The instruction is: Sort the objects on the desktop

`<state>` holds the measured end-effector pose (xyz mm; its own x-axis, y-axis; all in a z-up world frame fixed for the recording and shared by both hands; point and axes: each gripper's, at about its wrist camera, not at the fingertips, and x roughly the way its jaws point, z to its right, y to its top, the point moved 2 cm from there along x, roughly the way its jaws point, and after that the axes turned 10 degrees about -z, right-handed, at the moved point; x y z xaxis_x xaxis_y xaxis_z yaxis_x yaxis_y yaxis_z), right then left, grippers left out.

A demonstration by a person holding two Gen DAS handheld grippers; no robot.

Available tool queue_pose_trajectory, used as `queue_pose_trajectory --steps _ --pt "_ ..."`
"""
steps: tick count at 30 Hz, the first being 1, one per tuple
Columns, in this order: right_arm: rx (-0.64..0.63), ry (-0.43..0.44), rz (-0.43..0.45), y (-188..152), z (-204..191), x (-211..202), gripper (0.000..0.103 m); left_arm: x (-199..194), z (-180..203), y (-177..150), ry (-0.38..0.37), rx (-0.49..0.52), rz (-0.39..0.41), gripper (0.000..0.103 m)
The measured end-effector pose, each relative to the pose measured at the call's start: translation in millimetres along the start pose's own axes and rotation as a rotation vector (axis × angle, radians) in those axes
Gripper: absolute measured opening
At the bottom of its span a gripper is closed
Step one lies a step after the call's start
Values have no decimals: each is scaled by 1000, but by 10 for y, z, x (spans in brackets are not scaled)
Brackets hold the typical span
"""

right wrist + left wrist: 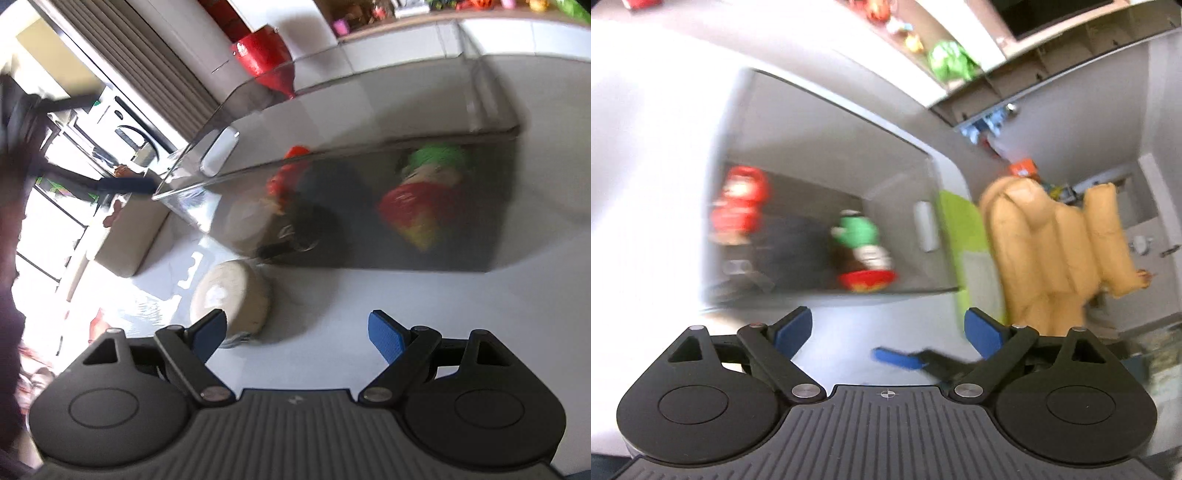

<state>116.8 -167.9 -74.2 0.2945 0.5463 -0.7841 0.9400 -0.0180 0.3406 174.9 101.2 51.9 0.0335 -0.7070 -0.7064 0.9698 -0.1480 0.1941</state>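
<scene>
Both claws are empty. The left gripper [888, 328] has its jaws spread wide with only bare white table [849, 332] between them, and the right gripper [295, 332] is just as wide, nothing in it either.

The clear bin [827, 147] sits on the table ahead of both, and it already holds a green figure [857, 236] on a red base and a red figure [742, 203], plus something dark I can't make out through the blur. A round cream disc [231, 299] lies on the table just outside the bin's near wall, close by the right gripper's left finger; I'd guess that is the next thing to sort.

The risks as I see them: the bin's wall is transparent and easy to misjudge, so a claw could clip its rim and shove it. The disc looks low and smooth, so the pads might slip off it or push it under the wall. The other gripper's blue finger [894, 358] shows low in the left view, so the two could collide.
</scene>
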Motion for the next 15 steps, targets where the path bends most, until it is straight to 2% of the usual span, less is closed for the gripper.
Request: queue_pose_trajectory --steps 2,5,8,10,15 --pt "16 42 -21 26 -102 123 85 -80 -233 -223 22 2 19 93" --pt "38 100 -37 68 -253 315 83 -37 -636 -490 -27 -67 7 93" --pt "88 110 -41 112 -344 486 72 112 -1028 -654 -85 -169 -8 93" --pt "137 94 -51 131 -358 605 56 257 -1192 -674 -105 -215 -15 93" --pt "221 72 -46 120 -311 822 45 484 -1430 -637 -124 -281 -2 94"
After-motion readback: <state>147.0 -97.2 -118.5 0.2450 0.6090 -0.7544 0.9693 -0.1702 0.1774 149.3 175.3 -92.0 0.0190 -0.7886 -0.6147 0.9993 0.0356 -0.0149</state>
